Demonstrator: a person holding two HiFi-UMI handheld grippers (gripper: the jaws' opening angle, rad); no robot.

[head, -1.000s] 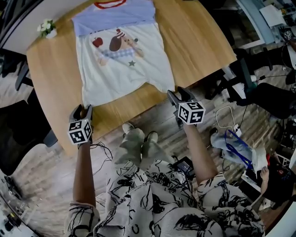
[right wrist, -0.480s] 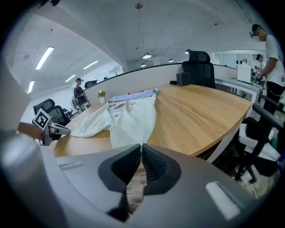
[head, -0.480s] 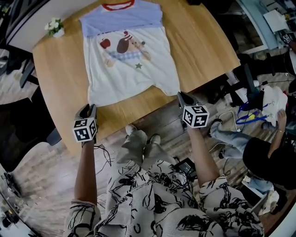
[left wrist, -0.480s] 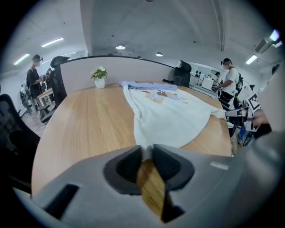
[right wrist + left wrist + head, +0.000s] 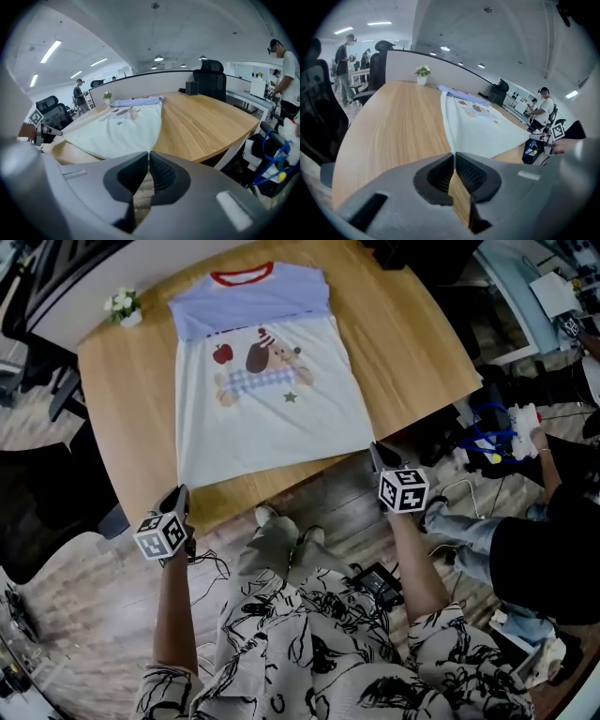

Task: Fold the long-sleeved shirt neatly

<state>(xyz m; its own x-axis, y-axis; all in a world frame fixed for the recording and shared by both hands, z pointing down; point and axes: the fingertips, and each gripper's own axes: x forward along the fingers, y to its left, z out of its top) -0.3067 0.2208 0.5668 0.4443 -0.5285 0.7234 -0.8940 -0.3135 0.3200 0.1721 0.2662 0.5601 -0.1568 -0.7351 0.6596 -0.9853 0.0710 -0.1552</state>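
Note:
The white shirt (image 5: pixel 272 381) with a lilac yoke, red collar and cartoon print lies flat on the wooden table (image 5: pixel 403 324), its hem toward me. My left gripper (image 5: pixel 179 493) sits at the table's near edge, just short of the hem's left corner. Its jaws have just closed with nothing between them; only wood shows behind the tips (image 5: pixel 453 154). My right gripper (image 5: pixel 377 450) is just off the hem's right corner, shut and empty. The shirt (image 5: pixel 124 126) lies ahead of it to the left. The shirt (image 5: pixel 480 131) spreads ahead and right of the left gripper.
A small potted plant (image 5: pixel 125 307) stands at the table's far left corner. A black office chair (image 5: pixel 211 77) stands behind the table's far side. A seated person (image 5: pixel 548 540) with bags is to my right. Cables (image 5: pixel 206 554) lie on the floor by my feet.
Both grippers have drawn back from the hem corners toward me and closed. The hem, wavy and notched before, now lies straight along the table's near edge.

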